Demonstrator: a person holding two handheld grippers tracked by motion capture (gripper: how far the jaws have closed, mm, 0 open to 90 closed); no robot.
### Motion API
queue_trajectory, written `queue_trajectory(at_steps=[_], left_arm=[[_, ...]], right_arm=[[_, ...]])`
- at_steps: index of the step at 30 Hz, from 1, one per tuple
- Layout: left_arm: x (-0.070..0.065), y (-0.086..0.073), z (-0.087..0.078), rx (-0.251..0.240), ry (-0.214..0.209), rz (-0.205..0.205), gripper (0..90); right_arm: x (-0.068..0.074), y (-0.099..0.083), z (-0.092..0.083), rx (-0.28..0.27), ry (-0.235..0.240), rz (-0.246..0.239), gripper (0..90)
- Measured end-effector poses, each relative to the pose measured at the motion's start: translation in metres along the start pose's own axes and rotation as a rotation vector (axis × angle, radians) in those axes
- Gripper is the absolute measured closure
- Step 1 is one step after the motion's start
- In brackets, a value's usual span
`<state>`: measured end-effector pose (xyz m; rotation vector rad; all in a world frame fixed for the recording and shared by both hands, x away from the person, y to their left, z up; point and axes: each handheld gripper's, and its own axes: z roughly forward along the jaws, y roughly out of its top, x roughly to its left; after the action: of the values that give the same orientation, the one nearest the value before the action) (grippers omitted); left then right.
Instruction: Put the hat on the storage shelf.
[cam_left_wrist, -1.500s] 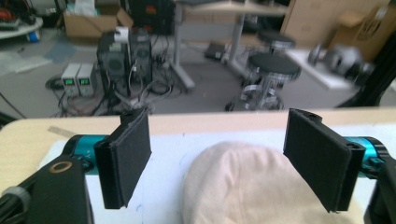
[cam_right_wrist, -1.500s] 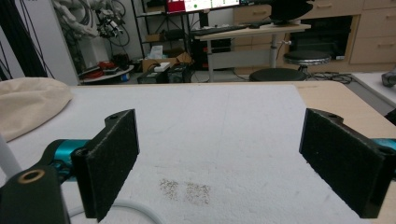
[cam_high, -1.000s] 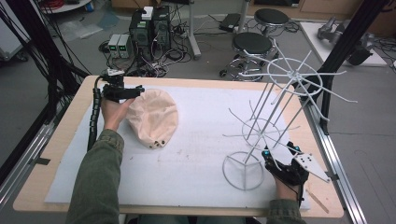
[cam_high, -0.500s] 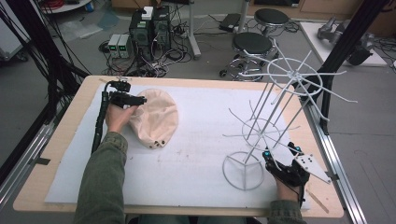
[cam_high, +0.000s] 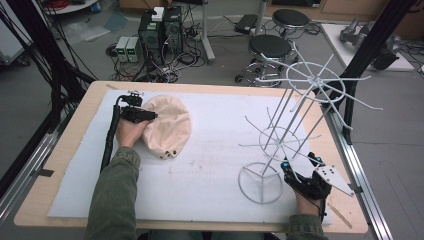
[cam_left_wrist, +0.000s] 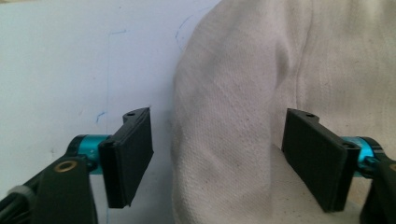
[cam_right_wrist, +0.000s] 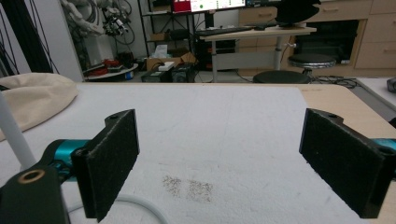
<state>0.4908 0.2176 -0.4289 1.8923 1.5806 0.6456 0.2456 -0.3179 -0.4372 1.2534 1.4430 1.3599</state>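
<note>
The high view looks forward and down from above the person's side, taking in the whole table (cam_high: 60, 165). The left gripper view sits very close, facing the cream cap (cam_left_wrist: 261, 116), which lies at ten o'clock in the high view. The right gripper view looks low and level across the white mat (cam_right_wrist: 224, 135), sharing the cap at its nine o'clock.

Cream cap (cam_left_wrist: 261, 116): right and bottom edges cut it off; the fold between the pads (cam_left_wrist: 128, 158) runs below the frame, contact not tellable. Right gripper view: white rack (cam_right_wrist: 14, 135) cut by left edge beside the left pad; cap's lower part leaves frame left. Background shelves blurred.
</note>
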Motion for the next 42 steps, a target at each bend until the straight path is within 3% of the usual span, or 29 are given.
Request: queue_trajectory(at_steps=[2, 6, 8, 9, 11, 12, 13, 14, 15, 17, 20, 24, 27, 37, 42], left_arm=[[0.0, -0.001, 0.0, -0.01, -0.006, -0.006, 35.9], [0.0, -0.001, 0.001, 0.007, -0.023, -0.028, 61.6], [-0.001, 0.0, 0.0, 0.01, 0.0, -0.031, 69.0], [-0.003, 0.002, -0.003, -0.005, 0.046, -0.016, 72.9], [-0.001, 0.003, -0.005, -0.014, 0.058, -0.029, 76.9], [0.002, 0.003, -0.008, -0.028, 0.039, -0.062, 81.6], [0.007, 0.003, -0.009, -0.045, -0.012, -0.107, 81.7], [0.011, 0.003, -0.01, -0.05, -0.047, -0.128, 81.7], [0.012, 0.002, -0.011, -0.055, -0.055, -0.127, 81.7], [0.012, 0.003, -0.012, -0.052, -0.039, -0.099, 81.8], [0.011, 0.003, -0.015, -0.078, -0.061, -0.095, 81.8], [0.008, 0.006, -0.021, -0.126, -0.06, -0.084, 81.5], [0.008, 0.007, -0.023, -0.131, -0.058, -0.081, 81.4], [0.01, 0.01, -0.04, -0.192, -0.104, -0.067, 81.4], [0.012, 0.013, -0.054, -0.245, -0.155, -0.089, 81.3]], right_arm=[[0.001, 0.0, 0.0, 0.0, 0.001, 0.002, 11.2], [0.0, 0.0, 0.0, 0.0, 0.001, 0.003, 11.2], [0.0, 0.0, 0.0, -0.001, 0.001, 0.001, 11.2], [0.0, 0.0, 0.0, 0.0, 0.003, 0.004, 11.2], [0.001, 0.0, 0.0, -0.001, 0.005, 0.003, 11.2], [0.001, 0.0, -0.001, -0.001, 0.004, 0.001, 11.2], [0.0, 0.0, 0.0, -0.005, 0.004, -0.002, 11.2], [0.0, 0.0, 0.0, -0.005, 0.004, -0.002, 11.2], [0.0, 0.0, 0.0, -0.001, 0.003, 0.0, 11.2], [0.0, 0.0, 0.001, 0.001, 0.003, 0.001, 11.2], [0.0, 0.0, 0.001, 0.003, 0.004, 0.007, 11.2], [0.0, 0.0, 0.0, 0.002, 0.002, 0.004, 11.2], [0.0, 0.0, 0.0, 0.002, 0.004, 0.003, 11.2], [0.0, 0.0, 0.0, 0.001, 0.006, 0.009, 11.2], [0.0, 0.0, 0.0, 0.001, 0.006, 0.01, 11.2]])
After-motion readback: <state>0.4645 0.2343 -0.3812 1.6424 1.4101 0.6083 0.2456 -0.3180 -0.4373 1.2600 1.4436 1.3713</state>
